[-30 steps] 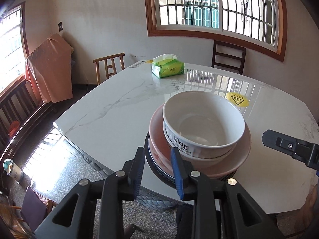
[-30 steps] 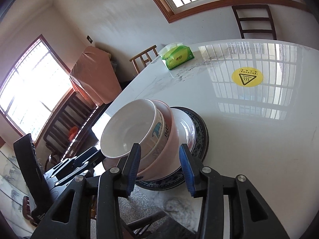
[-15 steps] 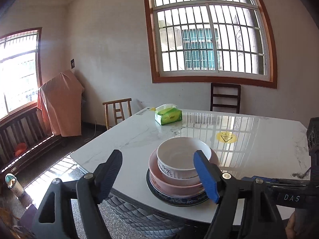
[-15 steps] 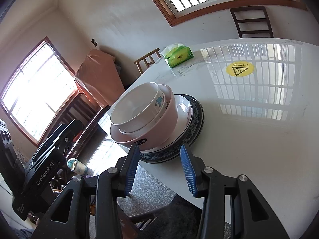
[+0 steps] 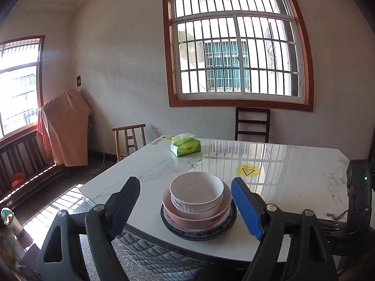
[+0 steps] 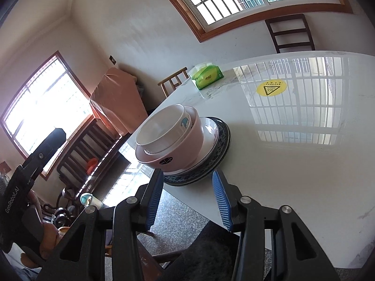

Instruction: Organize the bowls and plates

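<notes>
A white bowl (image 5: 196, 192) sits nested in a pink bowl (image 5: 196, 219), which rests on a white plate and a dark blue-rimmed plate (image 5: 199, 234) near the table's front edge. The stack also shows in the right wrist view: white bowl (image 6: 161, 128), pink bowl (image 6: 180, 149), blue-rimmed plate (image 6: 208, 164). My left gripper (image 5: 187, 199) is open wide and empty, held back from the stack off the table. My right gripper (image 6: 187, 187) is open and empty, just short of the plate's near rim.
The white marble table (image 5: 293, 187) carries a green tissue pack (image 5: 185, 148) at the far side and a yellow warning sticker (image 5: 248, 171). Chairs (image 5: 252, 124) stand behind the table. A covered object (image 5: 63, 126) stands by the left window.
Both grippers have pulled back from the stack. The left gripper has opened wide and risen; the right gripper has opened a little more. The stack has stayed in place.
</notes>
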`<move>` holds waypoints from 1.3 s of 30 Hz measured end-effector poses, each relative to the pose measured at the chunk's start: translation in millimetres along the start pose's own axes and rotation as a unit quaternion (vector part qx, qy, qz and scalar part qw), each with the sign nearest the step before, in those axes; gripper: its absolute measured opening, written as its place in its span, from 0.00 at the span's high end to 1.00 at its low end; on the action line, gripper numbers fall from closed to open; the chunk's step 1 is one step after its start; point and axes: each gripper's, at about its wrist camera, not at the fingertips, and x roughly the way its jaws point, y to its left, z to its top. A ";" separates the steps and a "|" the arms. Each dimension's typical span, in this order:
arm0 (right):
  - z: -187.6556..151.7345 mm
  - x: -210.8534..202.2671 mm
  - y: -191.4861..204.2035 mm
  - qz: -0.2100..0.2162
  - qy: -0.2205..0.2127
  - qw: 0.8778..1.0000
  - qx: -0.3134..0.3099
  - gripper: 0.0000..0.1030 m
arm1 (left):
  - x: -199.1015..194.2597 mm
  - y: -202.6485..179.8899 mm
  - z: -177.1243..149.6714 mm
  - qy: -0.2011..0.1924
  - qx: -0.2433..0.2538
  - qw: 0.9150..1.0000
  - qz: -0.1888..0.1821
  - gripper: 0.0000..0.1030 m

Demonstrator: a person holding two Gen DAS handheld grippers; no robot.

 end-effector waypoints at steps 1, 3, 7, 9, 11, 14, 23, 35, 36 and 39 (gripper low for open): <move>-1.0 -1.9 0.5 0.001 -0.002 1.000 0.000 0.58 | -1.3 -0.1 -0.7 -0.001 0.001 1.000 0.002 0.20; -2.9 -5.3 2.3 0.002 -0.007 1.000 -0.002 0.57 | -1.9 -0.8 -2.4 0.000 0.003 1.000 0.005 0.20; -8.1 -12.1 9.5 0.001 -0.017 1.000 -0.016 0.54 | 1.1 -0.5 -5.9 0.012 0.002 1.000 0.007 0.20; -9.3 -14.6 13.1 0.000 -0.024 0.999 -0.023 0.53 | 3.4 0.8 -8.4 0.020 -0.002 1.000 0.003 0.20; -11.2 -18.2 17.5 -0.001 -0.031 0.999 -0.030 0.51 | 3.9 1.8 -11.5 0.028 -0.004 1.000 0.003 0.20; -13.2 -21.8 23.2 -0.008 -0.040 0.998 -0.044 0.48 | 8.1 2.5 -16.0 0.040 -0.008 0.999 0.000 0.20; -18.3 -25.6 21.8 -0.015 -0.047 0.997 -0.053 0.43 | 23.8 4.6 -32.3 0.074 -0.012 0.997 0.003 0.20; -20.9 -22.2 2.5 -0.025 -0.039 0.998 -0.034 0.40 | 42.3 0.9 -44.3 0.099 -0.002 0.995 0.004 0.20; -20.8 -21.9 0.8 -0.025 -0.039 0.998 -0.032 0.40 | 44.4 0.1 -45.0 0.102 -0.001 0.995 0.004 0.20; -21.4 -22.1 -6.1 -0.028 -0.037 0.999 -0.023 0.39 | 49.9 -2.1 -47.1 0.110 0.002 0.994 0.002 0.20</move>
